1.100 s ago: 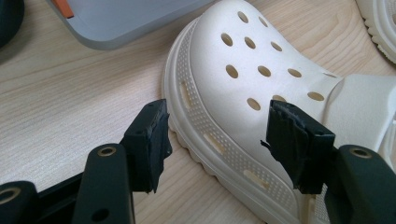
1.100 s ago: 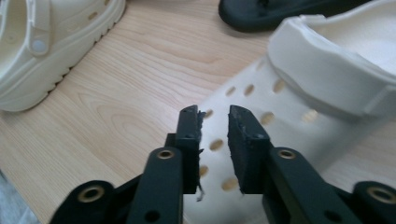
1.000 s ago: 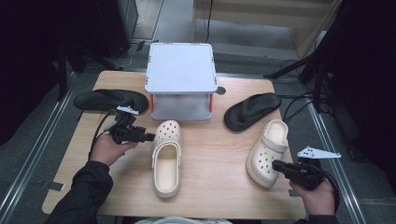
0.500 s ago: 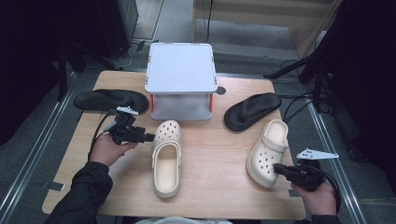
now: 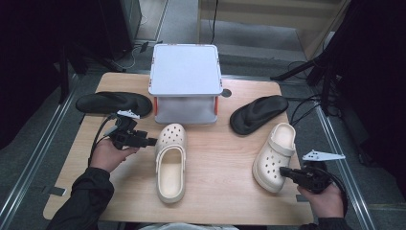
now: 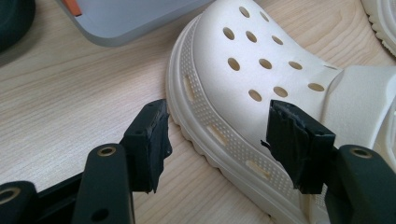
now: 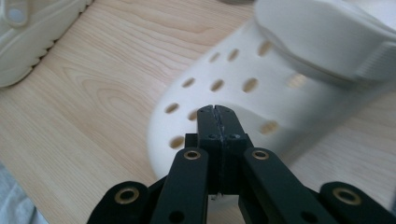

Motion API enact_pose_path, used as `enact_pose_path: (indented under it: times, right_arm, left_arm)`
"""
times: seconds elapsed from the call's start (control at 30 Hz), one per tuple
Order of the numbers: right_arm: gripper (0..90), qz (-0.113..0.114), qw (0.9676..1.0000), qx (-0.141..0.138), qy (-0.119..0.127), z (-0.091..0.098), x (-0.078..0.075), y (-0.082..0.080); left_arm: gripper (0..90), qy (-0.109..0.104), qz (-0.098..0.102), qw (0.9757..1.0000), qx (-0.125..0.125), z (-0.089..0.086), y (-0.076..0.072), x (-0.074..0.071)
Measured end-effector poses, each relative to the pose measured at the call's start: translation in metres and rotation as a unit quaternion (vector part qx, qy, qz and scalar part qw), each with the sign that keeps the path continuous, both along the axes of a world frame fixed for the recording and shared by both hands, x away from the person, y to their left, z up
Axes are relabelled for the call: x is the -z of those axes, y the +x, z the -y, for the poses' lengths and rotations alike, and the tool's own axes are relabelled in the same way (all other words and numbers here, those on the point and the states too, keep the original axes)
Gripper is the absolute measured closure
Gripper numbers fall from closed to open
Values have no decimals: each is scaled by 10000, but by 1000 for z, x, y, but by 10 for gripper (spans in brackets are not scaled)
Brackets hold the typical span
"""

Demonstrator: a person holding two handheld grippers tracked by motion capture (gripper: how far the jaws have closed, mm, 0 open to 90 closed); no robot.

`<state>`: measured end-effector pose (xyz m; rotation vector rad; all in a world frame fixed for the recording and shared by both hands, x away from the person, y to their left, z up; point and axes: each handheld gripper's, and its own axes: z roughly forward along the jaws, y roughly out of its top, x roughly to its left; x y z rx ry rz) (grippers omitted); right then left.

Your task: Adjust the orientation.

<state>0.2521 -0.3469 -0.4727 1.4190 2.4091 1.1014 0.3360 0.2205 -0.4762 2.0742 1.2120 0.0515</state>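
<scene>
Nothing on the table has shifted since the earlier frames; the one change is at the right gripper, whose jaws have just been closing and now meet.

Left to right:

- black flat foam sandal [image 5: 114, 103] at the far left edge, untouched.
- left gripper [image 5: 152, 142] level, pointing at the toe side of the cream perforated foam clog [image 5: 170, 163] at table centre. Jaws stand wide apart with nothing gripped. In the left gripper view the clog's ridged sole rim [image 6: 210, 135] runs between the two pads [image 6: 149, 144], no contact yet.
- grey lidded plastic box with orange clips [image 5: 186, 81] just behind that clog's toe, close to it.
- second black foam sandal [image 5: 258, 114] right of the box.
- second cream clog [image 5: 275, 155] near the right edge, toe towards the person.
- right gripper [image 5: 286, 172] at that clog's toe. Fully closed, nothing between the jaws; in the right gripper view the closed tip [image 7: 217, 122] sits against or just short of the perforated toe cap [image 7: 219, 86], can't tell which.

Step in hand, my read: left takes the centre clog. To do it well: push in until the pads bracket the sidewall above the sole rim, not the ridges. Close slowly, since foam likely squashes. Keep clear of the box when lifting. Right would need to reopen before it can grip anything.
</scene>
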Motion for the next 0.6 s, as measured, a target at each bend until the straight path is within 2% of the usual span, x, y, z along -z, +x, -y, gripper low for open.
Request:
enact_pose_path:
  times: [0.13, 0.23, 0.43, 0.6]
  right_arm:
    - [900, -62, 9998, 166, -122, 12, 4, -2]
    - [900, -113, 9997, 143, -140, 14, 7, -1]
    - [900, -163, 9998, 93, -58, 12, 8, 1]
    - [900, -175, 9998, -79, -80, 2, 7, 3]
  left_arm:
    - [394, 9, -7, 10000, 20, 0, 1, 0]
    - [394, 20, 1, 10000, 12, 0, 0, 0]
    - [394, 46, 0, 10000, 19, 1, -1, 0]
    - [395, 50, 29, 10000, -29, 0, -2, 0]
